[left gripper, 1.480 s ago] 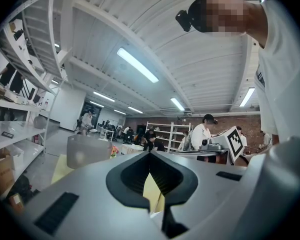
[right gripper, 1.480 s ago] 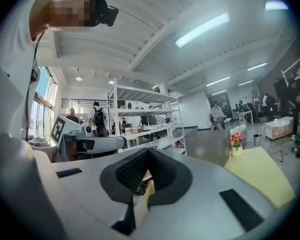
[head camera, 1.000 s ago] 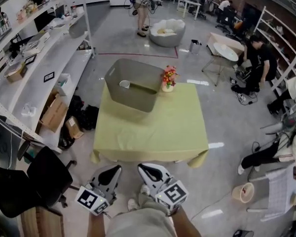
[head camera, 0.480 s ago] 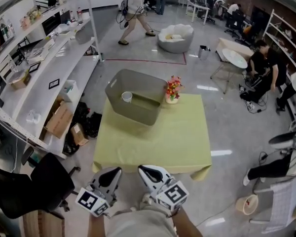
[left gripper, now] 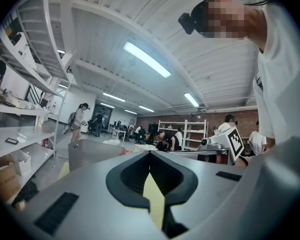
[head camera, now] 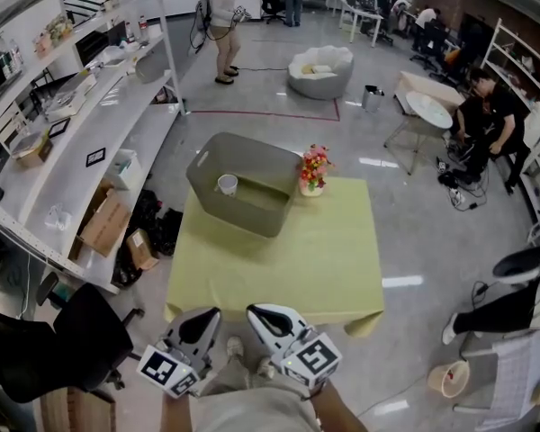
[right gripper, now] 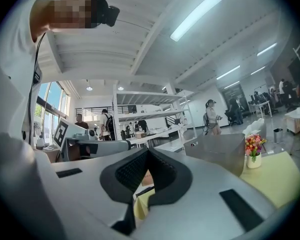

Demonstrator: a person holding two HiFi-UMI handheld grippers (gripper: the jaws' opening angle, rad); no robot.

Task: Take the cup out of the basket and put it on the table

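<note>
1. Cup [head camera: 227, 184]: white and upright, it stands inside the grey basket [head camera: 252, 216], close to the basket's left wall.
2. The basket sits at the far left corner of the table [head camera: 288, 259], which is covered in a yellow-green cloth. Its tall near wall stands between the cup and both grippers.
3. A small vase of flowers [head camera: 311, 171] stands on the cloth just beside the basket's right end. It is the only other thing on the table.
4. The left gripper [head camera: 204, 316] is held off the table's near edge, well apart from the basket. Its jaws are pressed together with nothing pinched; in the left gripper view only yellow cloth shows through the hollow behind the tips.
5. The right gripper [head camera: 257, 312] is just beside the left one, also short of the table. Its jaws are closed tip to tip and empty.
6. A bare stretch of cloth lies between the grippers and the basket.
7. Long white shelves [head camera: 90, 124] run down the left, with cardboard boxes [head camera: 99, 223] beneath. A black chair [head camera: 72, 331] stands near the left gripper.
8. Farther off are a beanbag [head camera: 319, 66], a round white table [head camera: 427, 106] and several people.
</note>
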